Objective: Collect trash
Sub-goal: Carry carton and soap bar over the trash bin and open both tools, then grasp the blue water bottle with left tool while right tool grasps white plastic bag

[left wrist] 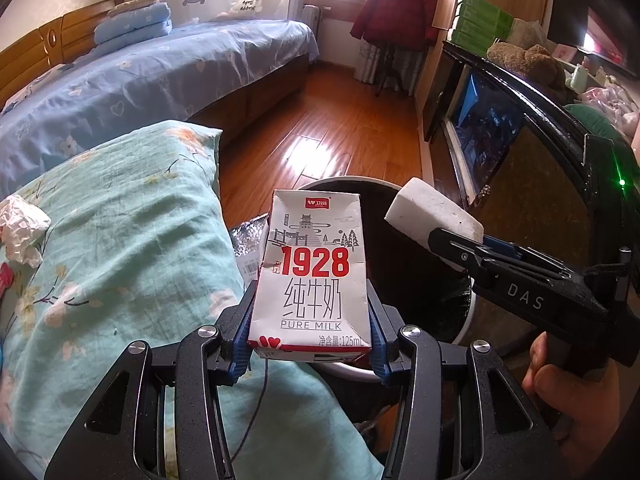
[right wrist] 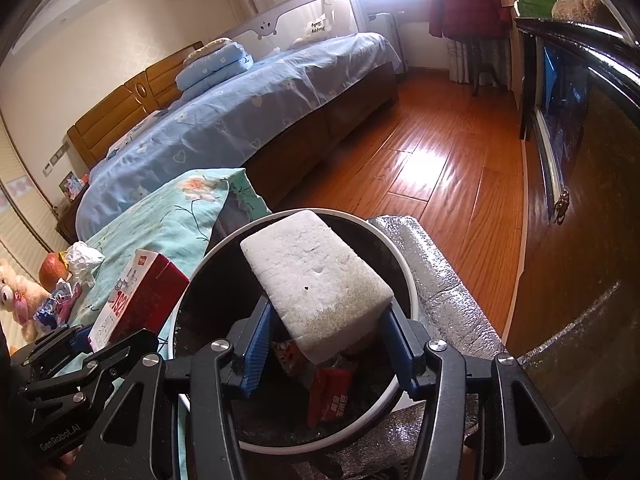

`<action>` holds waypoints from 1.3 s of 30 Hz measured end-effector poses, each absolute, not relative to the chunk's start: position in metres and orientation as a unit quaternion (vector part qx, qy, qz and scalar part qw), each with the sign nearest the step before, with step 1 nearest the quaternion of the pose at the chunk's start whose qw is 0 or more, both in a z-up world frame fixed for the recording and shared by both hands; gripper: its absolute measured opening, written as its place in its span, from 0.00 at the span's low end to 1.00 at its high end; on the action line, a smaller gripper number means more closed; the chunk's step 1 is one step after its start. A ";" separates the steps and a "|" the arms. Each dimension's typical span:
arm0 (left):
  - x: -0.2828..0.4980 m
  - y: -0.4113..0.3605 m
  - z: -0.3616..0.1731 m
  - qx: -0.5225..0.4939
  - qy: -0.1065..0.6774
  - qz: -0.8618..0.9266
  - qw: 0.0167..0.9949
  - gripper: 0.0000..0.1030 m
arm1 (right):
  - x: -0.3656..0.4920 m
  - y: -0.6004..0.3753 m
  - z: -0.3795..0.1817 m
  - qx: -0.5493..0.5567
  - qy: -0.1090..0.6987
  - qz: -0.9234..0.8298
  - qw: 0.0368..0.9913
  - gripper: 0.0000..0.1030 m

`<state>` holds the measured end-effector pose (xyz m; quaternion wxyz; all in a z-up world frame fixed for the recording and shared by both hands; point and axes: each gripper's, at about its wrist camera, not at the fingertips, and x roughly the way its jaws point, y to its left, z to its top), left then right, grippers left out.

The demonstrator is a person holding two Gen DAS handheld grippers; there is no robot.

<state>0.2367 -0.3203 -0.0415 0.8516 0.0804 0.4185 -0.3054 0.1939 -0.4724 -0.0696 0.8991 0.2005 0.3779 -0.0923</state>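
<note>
My left gripper (left wrist: 310,354) is shut on a white and red milk carton (left wrist: 314,272) marked 1928, held upright at the near left rim of the round white trash bin (left wrist: 466,320). The carton also shows in the right wrist view (right wrist: 136,304). My right gripper (right wrist: 326,350) is shut on a white foam block (right wrist: 316,280) and holds it over the bin's (right wrist: 402,256) black-lined opening. The block shows in the left wrist view (left wrist: 434,216) too. Red wrappers (right wrist: 332,396) lie inside the bin.
A crumpled white paper (left wrist: 22,232) lies on the teal floral cover (left wrist: 120,260) at the left, with an apple (right wrist: 52,270) and small wrappers (right wrist: 60,308) beyond. A silver foil mat (right wrist: 440,280) lies beside the bin. A blue bed (left wrist: 160,76) and dark cabinet (left wrist: 520,152) flank the wood floor.
</note>
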 end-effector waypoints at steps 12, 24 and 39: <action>0.225 -0.278 -0.038 0.045 0.418 -0.287 0.861 0.69 | 0.183 -0.464 -0.062 0.225 0.361 -0.082 0.902 0.75; 0.211 -0.189 -0.047 -0.003 0.423 -0.229 0.877 0.69 | 0.179 -0.401 -0.053 0.212 0.363 -0.027 0.907 0.79; 0.203 -0.069 -0.054 -0.063 0.417 -0.131 0.897 0.69 | 0.194 -0.296 -0.055 0.175 0.381 0.066 0.905 0.84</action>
